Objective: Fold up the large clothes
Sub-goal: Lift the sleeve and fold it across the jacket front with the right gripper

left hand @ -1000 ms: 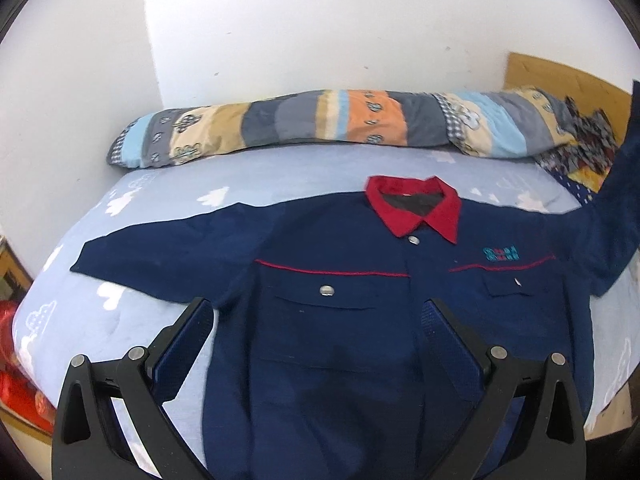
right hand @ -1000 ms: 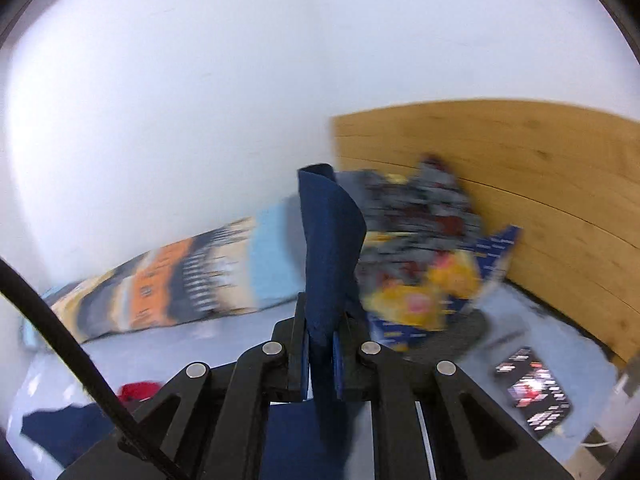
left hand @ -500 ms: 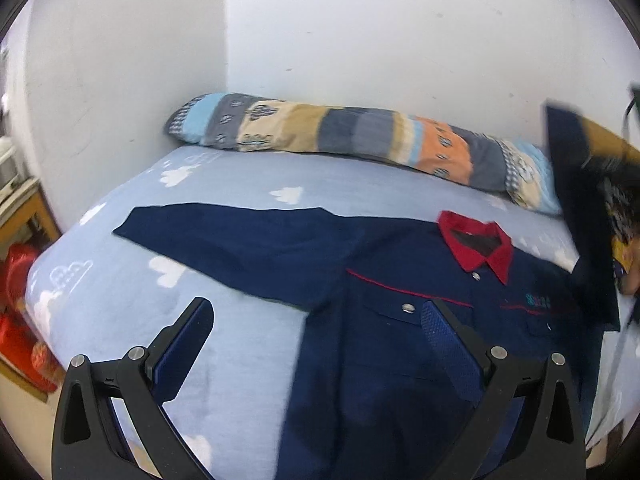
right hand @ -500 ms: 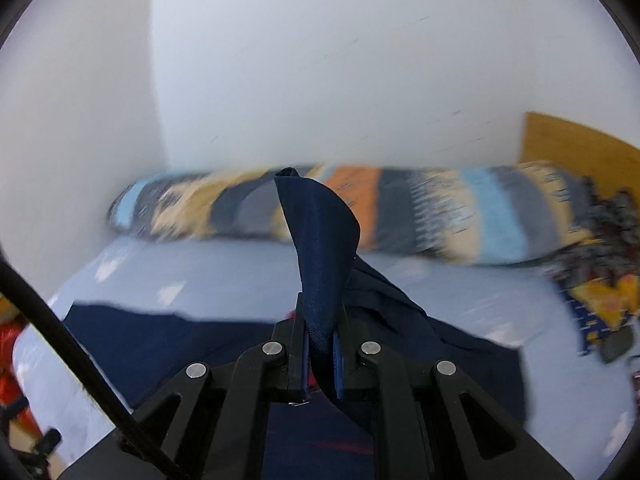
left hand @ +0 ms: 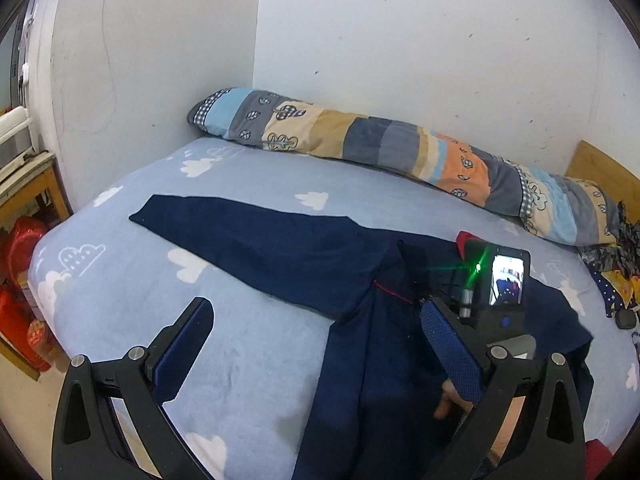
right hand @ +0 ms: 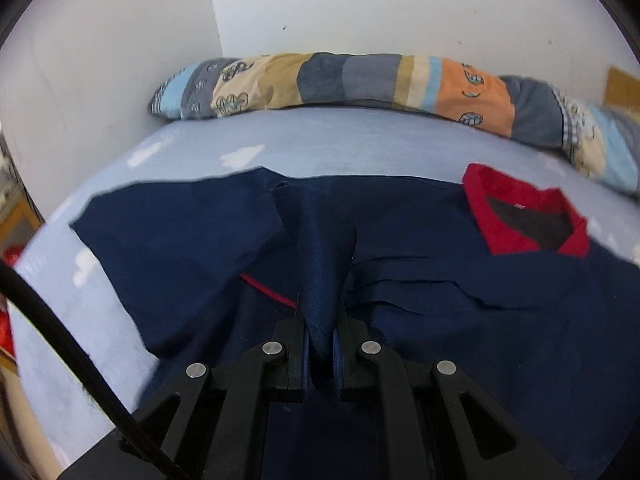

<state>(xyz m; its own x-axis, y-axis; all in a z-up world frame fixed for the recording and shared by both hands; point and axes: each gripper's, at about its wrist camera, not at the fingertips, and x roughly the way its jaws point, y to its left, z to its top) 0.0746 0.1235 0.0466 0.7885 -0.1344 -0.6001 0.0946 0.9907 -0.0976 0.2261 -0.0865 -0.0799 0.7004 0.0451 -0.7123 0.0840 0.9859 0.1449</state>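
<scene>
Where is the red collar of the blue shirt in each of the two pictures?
Left wrist view: only a sliver of the red collar shows, right of centre, mostly hidden behind the right gripper's camera body.
Right wrist view: the red collar lies in plain sight, upper right, on the navy shirt.
Shared landmark: the patchwork bolster pillow along the wall.

White walls (left hand: 400,40) meet in a corner behind the bed (left hand: 248,352), w/ scuffs & small marks. Bed has light-blue sheet w/ white cloud print. Long patchwork bolster (left hand: 360,140) runs along far wall. Wooden headboard (left hand: 600,172) at right. Left edge: wooden stand (left hand: 44,184), red items (left hand: 20,248) beside it. Even daylight-ish light.
</scene>
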